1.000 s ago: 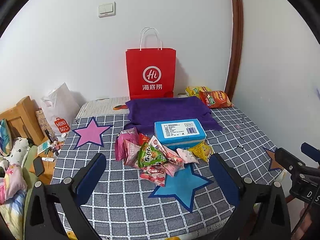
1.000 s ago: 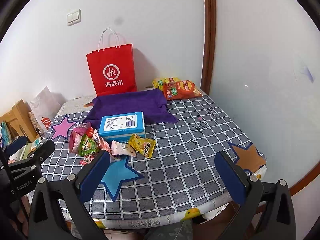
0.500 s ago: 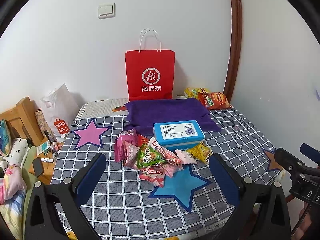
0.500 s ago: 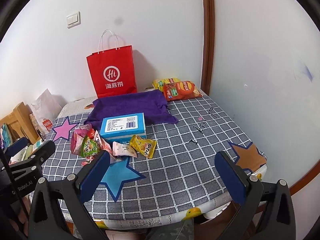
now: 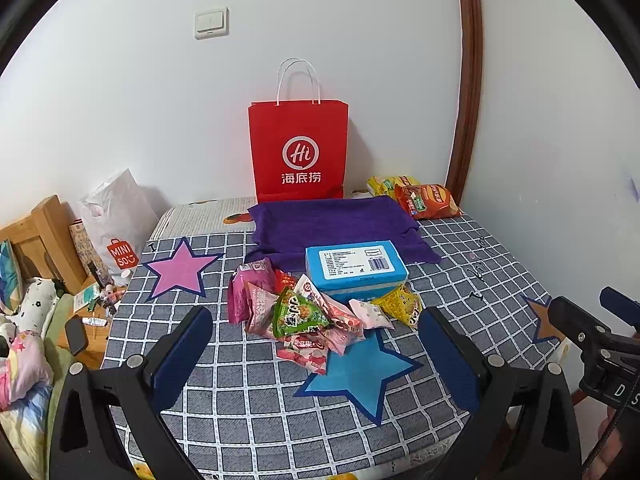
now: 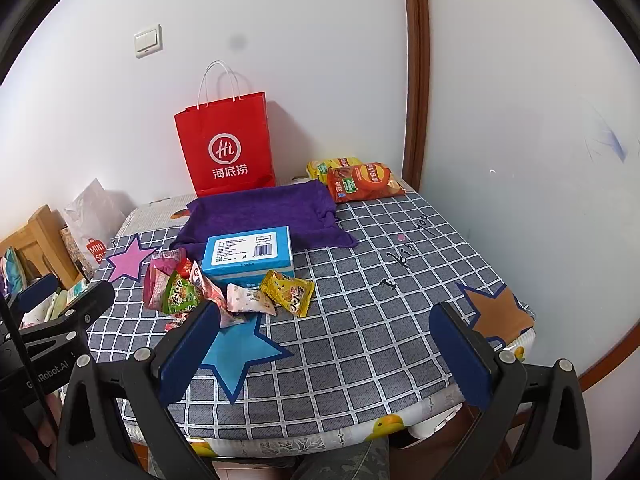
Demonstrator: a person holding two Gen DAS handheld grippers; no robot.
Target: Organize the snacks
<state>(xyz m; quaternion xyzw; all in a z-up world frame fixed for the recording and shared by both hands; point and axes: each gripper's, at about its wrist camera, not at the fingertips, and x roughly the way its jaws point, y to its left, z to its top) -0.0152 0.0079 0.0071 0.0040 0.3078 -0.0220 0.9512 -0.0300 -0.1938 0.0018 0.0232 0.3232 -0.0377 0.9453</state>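
Note:
A heap of small snack packets (image 5: 304,314) (image 6: 188,292) lies mid-table, left of and in front of a blue box (image 5: 355,269) (image 6: 248,254). A yellow packet (image 5: 400,306) (image 6: 289,292) lies in front of the box. Two chip bags (image 5: 426,200) (image 6: 362,182) sit at the far right corner. A red paper bag (image 5: 298,150) (image 6: 226,146) stands against the wall behind a purple cloth (image 5: 336,226) (image 6: 264,216). My left gripper (image 5: 316,354) hangs open over the near table edge, short of the heap. My right gripper (image 6: 324,354) is open too, nearer the right side.
The checked tablecloth (image 5: 248,396) (image 6: 360,340) carries pink, blue and orange stars. Walls close the far and right sides. Left of the table stand a white shopping bag (image 5: 116,220), wooden furniture (image 5: 36,240) and clutter. Each gripper shows at the edge of the other's view.
Both views have shifted slightly: the snacks and box sit a little higher and farther left in frame. Nothing on the table has moved, and both grippers stay open.

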